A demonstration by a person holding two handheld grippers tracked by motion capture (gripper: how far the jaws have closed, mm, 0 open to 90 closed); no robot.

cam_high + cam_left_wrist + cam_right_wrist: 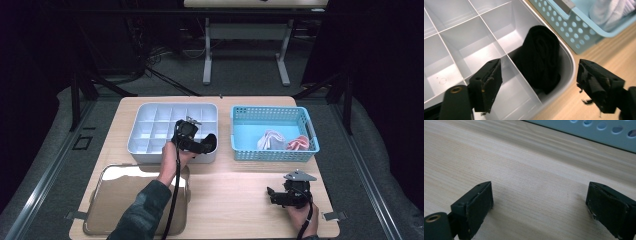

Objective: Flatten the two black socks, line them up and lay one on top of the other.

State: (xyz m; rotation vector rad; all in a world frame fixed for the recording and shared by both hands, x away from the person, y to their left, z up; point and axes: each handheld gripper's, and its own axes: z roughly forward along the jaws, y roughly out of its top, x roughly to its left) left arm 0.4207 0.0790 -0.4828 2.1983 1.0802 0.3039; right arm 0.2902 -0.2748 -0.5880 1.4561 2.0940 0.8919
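Observation:
A black rolled sock (541, 57) lies in the near right corner compartment of the white divided tray (461, 42). My left gripper (539, 68) hovers just above it, jaws wide apart, the pads clear of the sock on either side. From the high view the left gripper (200, 145) is over the tray's (150, 112) near right corner, where the sock (213, 143) shows. My right gripper (271, 194) rests low near the table's front right, open. In the right gripper view its jaws (539, 197) stand apart over bare wood.
A light blue perforated basket (270, 109) stands right of the tray, holding a white cloth (271, 139) and a pink one (298, 143). A shiny metal tray (115, 200) lies at the front left under the left forearm. Another table stands beyond.

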